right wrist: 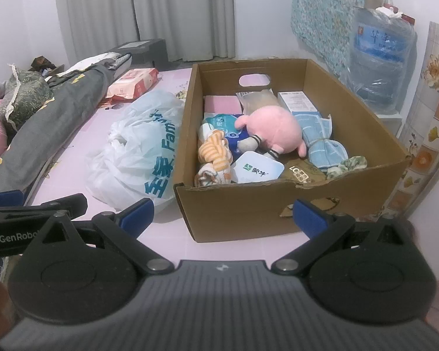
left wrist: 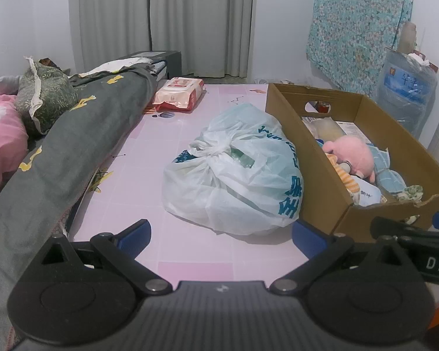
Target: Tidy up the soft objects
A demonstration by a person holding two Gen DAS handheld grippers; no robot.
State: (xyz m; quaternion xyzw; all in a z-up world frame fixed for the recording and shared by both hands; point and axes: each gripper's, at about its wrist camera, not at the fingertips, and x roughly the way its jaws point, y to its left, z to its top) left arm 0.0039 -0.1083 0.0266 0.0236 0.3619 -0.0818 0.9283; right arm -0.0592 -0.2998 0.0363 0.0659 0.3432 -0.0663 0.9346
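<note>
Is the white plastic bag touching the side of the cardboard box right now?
Touching. In the right wrist view the white plastic bag bulges against the left wall of the cardboard box with no floor showing between them; the left wrist view agrees.

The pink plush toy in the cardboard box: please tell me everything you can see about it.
The pink plush toy is round and soft, of fuzzy fabric, with small stubby limbs and grey legs in black-and-white striped cuffs. It lies on its side in the middle of the open cardboard box, on top of other items. It rests against the blue towel and lies over a blue packet; the orange striped cloth is near its legs. Its face is not visible. Neither gripper touches it.
</note>
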